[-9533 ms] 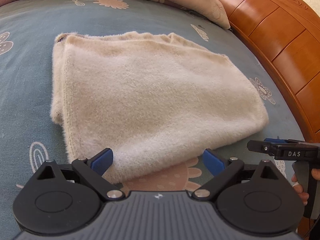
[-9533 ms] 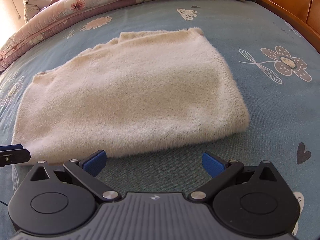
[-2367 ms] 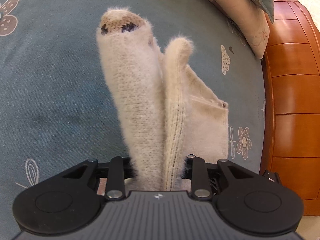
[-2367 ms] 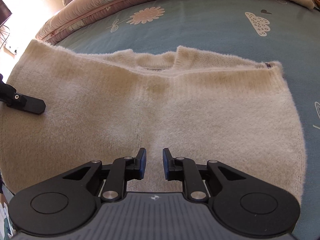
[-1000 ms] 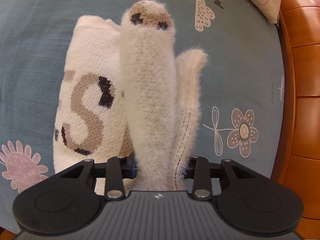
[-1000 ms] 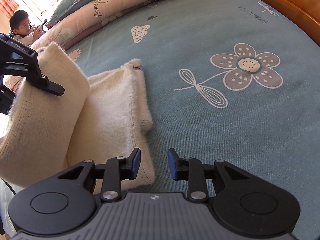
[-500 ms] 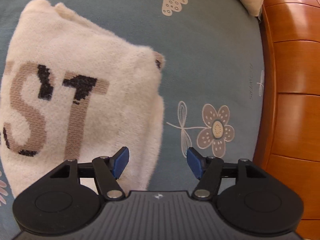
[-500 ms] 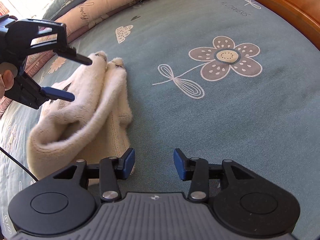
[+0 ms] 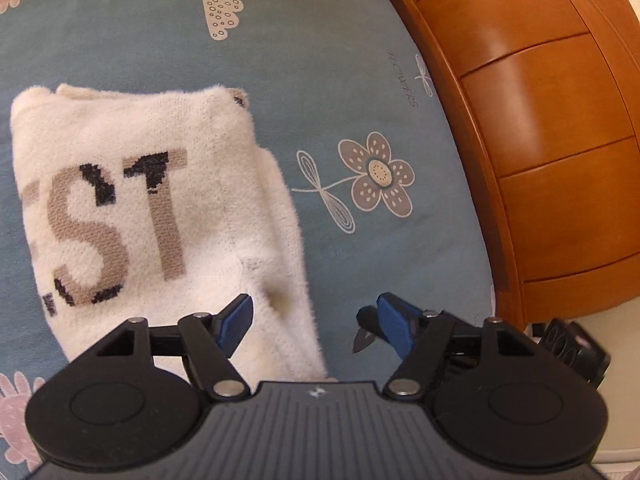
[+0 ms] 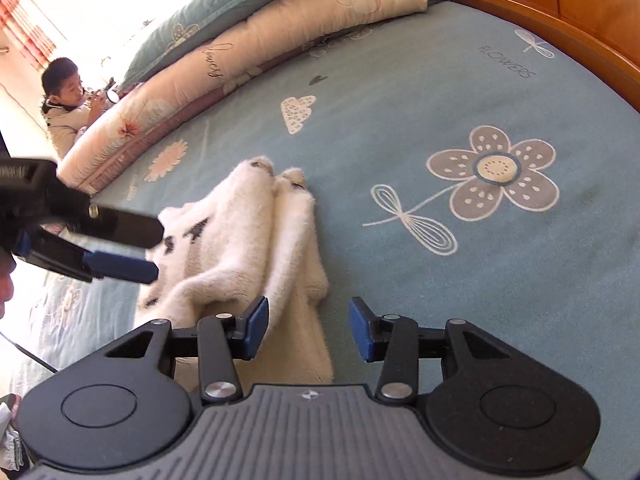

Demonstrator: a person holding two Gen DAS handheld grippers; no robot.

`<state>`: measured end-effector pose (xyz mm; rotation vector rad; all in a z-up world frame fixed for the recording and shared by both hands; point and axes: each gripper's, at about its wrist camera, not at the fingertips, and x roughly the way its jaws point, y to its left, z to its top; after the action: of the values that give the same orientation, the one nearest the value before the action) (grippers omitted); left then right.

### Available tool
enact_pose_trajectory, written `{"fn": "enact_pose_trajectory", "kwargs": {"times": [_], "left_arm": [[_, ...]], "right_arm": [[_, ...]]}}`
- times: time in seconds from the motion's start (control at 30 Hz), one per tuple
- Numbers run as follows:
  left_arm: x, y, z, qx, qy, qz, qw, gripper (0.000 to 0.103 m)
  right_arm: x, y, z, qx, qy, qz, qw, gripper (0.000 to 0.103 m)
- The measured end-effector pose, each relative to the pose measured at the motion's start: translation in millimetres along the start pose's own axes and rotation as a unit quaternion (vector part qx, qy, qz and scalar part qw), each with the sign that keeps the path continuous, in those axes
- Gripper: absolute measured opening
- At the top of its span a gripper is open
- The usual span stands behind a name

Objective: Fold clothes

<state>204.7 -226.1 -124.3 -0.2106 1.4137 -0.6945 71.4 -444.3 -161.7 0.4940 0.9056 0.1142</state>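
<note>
Sweater (image 9: 152, 208): folded on bed (image 9: 340, 80), near wooden frame (image 9: 540, 140).
Left gripper (image 9: 316, 320): jaws opening, empty.
Right gripper (image 10: 306, 328): apart, empty.
Pillows (image 10: 260, 56): far edge.

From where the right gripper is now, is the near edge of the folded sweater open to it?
Probably yes. The right gripper hangs open just above the cream sweater's near edge, pads touching nothing. The left gripper, its jaws opening and empty, sits off to the far side, not in that path.
</note>
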Motion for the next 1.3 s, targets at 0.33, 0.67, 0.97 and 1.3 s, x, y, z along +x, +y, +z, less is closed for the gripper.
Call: {"fn": "enact_pose_trajectory", "kwargs": {"times": [0.33,0.67,0.97,1.3], "left_arm": [[-11.3,31.3,-52.9,0.077,-0.040,0.059,0.9945,0.069],[-14.5,11.0,-73.7,0.200,-0.098,0.099,0.9697,0.071],[-12.2,14.4,-49.9,0.170,-0.097,0.086,0.9769,0.072],[12.2,16.8,23.5,0.106,-0.098,0.071,0.9869,0.072]], "right_arm": [[48.6,13.4,25.7,0.062,0.052,0.082,0.993,0.042],[65.6,17.9,42.7,0.082,0.046,0.048,0.994,0.049],[75.0,-26.6,34.5,0.163,0.081,0.059,0.981,0.054],[76.7,-41.2,32.8,0.126,0.051,-0.019,0.991,0.050]]}}
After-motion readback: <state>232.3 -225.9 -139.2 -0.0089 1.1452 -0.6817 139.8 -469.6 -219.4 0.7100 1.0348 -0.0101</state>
